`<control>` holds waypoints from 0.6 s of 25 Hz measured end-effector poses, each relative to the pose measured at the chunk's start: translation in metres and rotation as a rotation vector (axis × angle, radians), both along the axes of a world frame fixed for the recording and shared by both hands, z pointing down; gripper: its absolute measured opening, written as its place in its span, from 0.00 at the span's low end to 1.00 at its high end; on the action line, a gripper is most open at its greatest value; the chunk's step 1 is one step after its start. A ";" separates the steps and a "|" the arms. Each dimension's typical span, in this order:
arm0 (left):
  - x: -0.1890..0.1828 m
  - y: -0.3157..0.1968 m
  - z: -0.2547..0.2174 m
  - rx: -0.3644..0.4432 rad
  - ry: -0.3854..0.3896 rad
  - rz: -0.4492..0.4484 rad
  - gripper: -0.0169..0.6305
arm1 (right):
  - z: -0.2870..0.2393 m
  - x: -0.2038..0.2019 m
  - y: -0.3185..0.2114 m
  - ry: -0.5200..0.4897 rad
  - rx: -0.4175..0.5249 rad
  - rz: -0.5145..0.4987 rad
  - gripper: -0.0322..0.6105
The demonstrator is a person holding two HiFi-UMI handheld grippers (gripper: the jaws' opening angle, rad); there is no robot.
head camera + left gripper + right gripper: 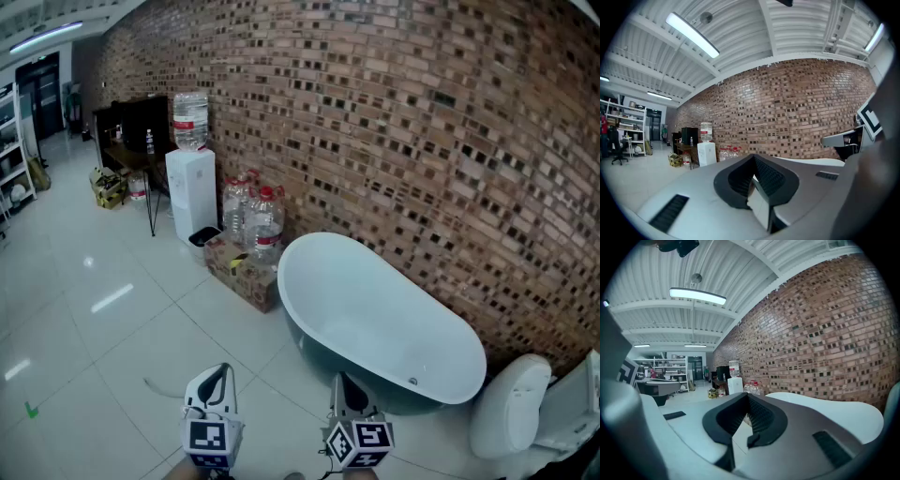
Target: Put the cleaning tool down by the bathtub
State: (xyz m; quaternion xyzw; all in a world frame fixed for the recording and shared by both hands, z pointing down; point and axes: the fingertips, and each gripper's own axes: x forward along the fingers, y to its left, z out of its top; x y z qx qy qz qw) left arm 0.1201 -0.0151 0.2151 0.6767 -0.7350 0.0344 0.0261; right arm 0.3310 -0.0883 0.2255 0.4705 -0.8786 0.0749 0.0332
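The white bathtub [375,319] stands on the tiled floor against the brick wall, just ahead and to the right of both grippers. My left gripper [219,371] and right gripper [341,380] are held side by side at the bottom of the head view, pointing roughly level toward the tub. In the left gripper view the left gripper [752,180] has its dark pads together with nothing between them. The right gripper [746,420] is likewise shut and empty, with the bathtub's rim [825,411] beyond it. No cleaning tool shows in any view.
A water dispenser [190,192], several large water bottles [251,211] and a cardboard box [242,272] stand along the wall left of the tub. A white toilet [511,408] is at the tub's right end. A dark table [131,131] stands further back.
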 end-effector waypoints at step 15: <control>-0.258 0.130 0.021 -0.009 0.035 -0.233 0.03 | 0.012 -0.260 0.079 0.067 0.002 -0.205 0.07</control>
